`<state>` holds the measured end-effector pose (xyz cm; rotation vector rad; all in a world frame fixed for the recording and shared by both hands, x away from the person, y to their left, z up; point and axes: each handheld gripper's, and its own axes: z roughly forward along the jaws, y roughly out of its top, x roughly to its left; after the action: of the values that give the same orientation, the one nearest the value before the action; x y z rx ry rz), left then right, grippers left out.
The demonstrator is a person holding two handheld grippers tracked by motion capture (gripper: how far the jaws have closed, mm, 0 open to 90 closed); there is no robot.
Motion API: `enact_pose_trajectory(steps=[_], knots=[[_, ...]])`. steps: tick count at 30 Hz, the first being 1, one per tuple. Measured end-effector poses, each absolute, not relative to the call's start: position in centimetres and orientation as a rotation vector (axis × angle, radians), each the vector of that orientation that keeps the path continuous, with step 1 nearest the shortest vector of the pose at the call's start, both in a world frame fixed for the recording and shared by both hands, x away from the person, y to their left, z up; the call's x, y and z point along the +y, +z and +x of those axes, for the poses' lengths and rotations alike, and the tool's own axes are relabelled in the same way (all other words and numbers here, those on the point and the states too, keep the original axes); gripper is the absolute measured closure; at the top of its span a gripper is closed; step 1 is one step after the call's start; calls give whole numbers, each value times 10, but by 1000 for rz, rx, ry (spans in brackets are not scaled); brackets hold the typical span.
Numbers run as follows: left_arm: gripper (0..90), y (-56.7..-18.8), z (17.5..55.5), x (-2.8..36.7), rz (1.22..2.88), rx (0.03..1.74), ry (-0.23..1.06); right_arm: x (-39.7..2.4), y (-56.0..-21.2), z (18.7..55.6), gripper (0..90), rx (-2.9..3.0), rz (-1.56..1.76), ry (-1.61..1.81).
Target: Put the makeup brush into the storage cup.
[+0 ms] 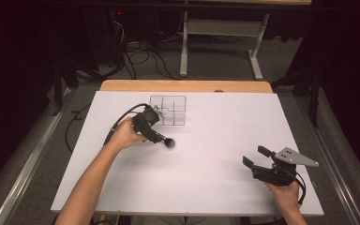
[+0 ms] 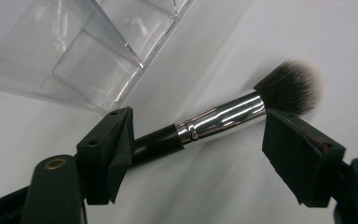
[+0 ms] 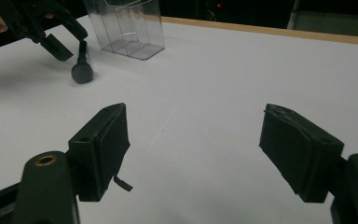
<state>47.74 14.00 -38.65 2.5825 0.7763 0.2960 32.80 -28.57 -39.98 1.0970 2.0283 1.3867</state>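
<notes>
Left gripper (image 2: 198, 149): jaws wide open, straddling the makeup brush (image 2: 223, 114), nothing clamped yet. Brush is laid flat on the white counter (image 1: 215, 154), just near of the clear organizer (image 1: 168, 110), bristles pointing right. Judged light and stiff; chrome ferrule likely slippery, bristle head soft, so the black handle is best gripped. Right gripper (image 3: 205, 154): jaws wide open, empty, held well apart at the near right.
</notes>
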Motion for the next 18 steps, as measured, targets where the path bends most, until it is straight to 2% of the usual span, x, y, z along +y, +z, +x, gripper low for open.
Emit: enact_pose_trajectory(steps=[18], knots=[[263, -394, 481, 140, 2598, 753, 281, -286, -400, 328, 254, 2039, 1084, 1403]])
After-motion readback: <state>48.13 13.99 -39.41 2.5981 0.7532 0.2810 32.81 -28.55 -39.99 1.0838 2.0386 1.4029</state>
